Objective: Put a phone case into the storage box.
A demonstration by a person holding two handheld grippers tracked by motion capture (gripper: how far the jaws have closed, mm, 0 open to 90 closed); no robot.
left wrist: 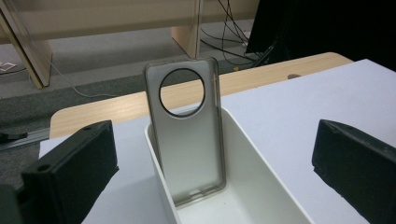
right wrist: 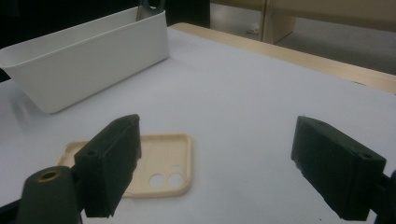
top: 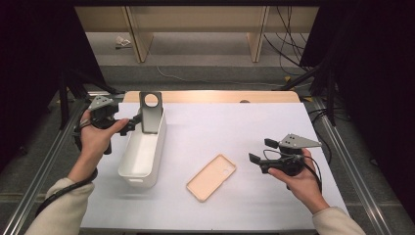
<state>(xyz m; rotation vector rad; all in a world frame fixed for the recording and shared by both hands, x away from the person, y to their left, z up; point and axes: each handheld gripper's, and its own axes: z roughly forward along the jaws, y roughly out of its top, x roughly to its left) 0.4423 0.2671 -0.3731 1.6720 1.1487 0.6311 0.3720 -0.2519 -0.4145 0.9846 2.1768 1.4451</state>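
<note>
The grey phone case (top: 150, 111) stands upright at the far end of the white bin (top: 142, 156), in the upper left of the high view, its lower edge on the bin floor and its back leaning against the end wall. That lean is what keeps it standing unsupported. The left gripper (top: 131, 122) sits just beside it with its fingers (left wrist: 70, 175) spread wide; no pad touches the case, so it reads as released.

The beige phone case (top: 211, 176) lies flat, hollow side up, on the white bench (top: 254, 127) at centre frame, well apart from the bin. The right gripper (top: 258, 155) hovers near it at right, fingers (right wrist: 112, 165) wide and empty, aimed toward the case; this placement suits a pickup as the probable next step.

No brand, label or writing is legible on either case, the bin or the grippers.
</note>
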